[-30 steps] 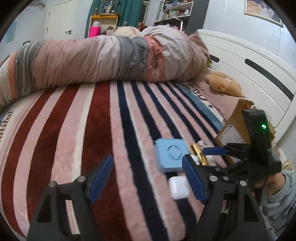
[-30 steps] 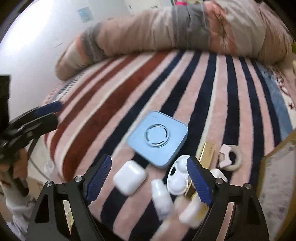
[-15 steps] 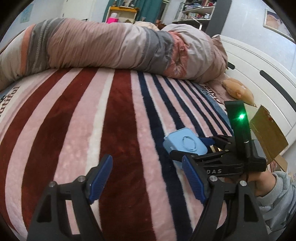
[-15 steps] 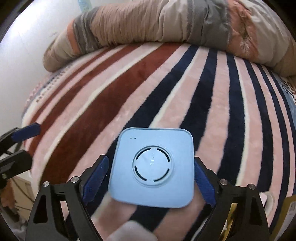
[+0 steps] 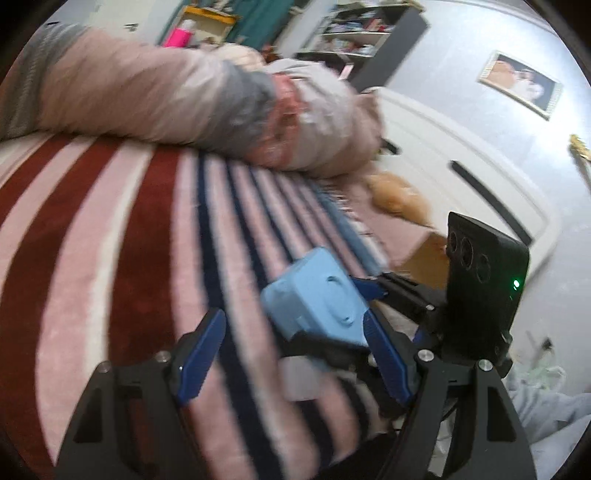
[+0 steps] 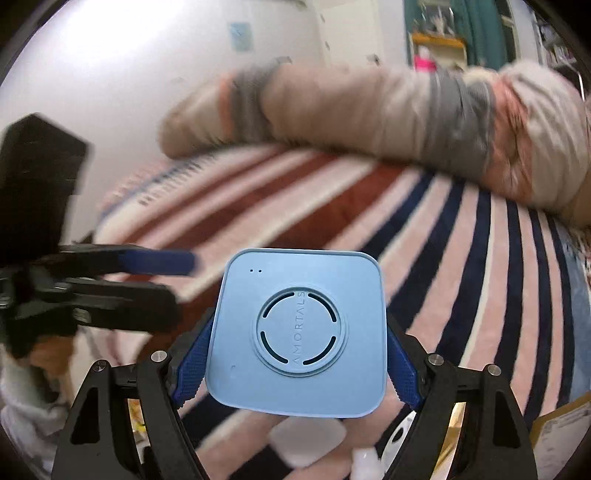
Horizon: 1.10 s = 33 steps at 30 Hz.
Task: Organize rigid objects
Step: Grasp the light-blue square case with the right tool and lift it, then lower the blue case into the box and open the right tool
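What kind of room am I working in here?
Most likely a bedroom. The work surface is a bed with a striped blanket and a rolled-up duvet across it, a white headboard stands at one end, and bookshelves line the back wall.

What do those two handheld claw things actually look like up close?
Each gripper, left and right, is a black angular frame with triangular cut-outs and silver bolt heads, ending in two blue ribbed finger pads. A black box with round holes and a green light tops the right one. Light grey sleeves show behind.
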Each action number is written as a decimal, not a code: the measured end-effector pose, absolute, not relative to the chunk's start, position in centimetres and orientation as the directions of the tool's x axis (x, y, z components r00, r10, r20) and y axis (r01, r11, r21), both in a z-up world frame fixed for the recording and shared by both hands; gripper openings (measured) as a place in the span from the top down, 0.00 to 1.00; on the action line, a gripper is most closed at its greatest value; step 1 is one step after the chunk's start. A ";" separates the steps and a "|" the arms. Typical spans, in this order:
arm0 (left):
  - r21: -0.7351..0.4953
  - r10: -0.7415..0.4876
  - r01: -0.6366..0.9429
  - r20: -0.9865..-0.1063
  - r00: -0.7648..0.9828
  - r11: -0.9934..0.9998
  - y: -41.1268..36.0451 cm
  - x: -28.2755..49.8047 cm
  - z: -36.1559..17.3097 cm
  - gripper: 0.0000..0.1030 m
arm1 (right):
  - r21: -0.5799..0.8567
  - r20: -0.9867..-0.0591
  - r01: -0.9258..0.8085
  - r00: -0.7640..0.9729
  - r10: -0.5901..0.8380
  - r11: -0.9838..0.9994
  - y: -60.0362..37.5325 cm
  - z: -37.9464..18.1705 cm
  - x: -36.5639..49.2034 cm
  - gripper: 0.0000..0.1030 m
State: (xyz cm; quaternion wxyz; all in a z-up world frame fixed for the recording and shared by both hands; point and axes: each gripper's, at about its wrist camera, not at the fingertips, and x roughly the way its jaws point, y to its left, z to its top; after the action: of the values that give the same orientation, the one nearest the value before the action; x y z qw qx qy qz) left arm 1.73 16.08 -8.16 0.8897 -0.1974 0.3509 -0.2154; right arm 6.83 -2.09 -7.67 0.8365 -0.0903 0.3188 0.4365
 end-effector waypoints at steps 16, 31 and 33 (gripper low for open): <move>-0.366 -0.614 0.493 -0.484 0.624 0.790 -0.4 1.7 2.2 0.68 | 0.076 -0.399 -0.768 0.561 0.725 0.636 -17.8 0.9 1.1 0.22; -0.266 -0.627 0.625 -0.620 0.472 0.734 -16.0 7.6 1.0 0.72 | 0.150 -0.533 -0.603 0.618 0.578 0.783 -32.0 -1.3 6.4 0.23; -0.262 -0.614 0.621 -0.642 0.459 0.739 -16.5 8.4 0.4 0.72 | 0.153 -0.563 -0.595 0.604 0.564 0.789 -31.9 -1.9 7.5 0.22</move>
State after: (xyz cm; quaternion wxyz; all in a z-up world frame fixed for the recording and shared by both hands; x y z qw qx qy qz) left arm 8.39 -16.46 0.39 0.8541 0.0051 0.3739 -0.3614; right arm 7.52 -31.95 -1.86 0.8952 -0.0252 0.3053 0.3238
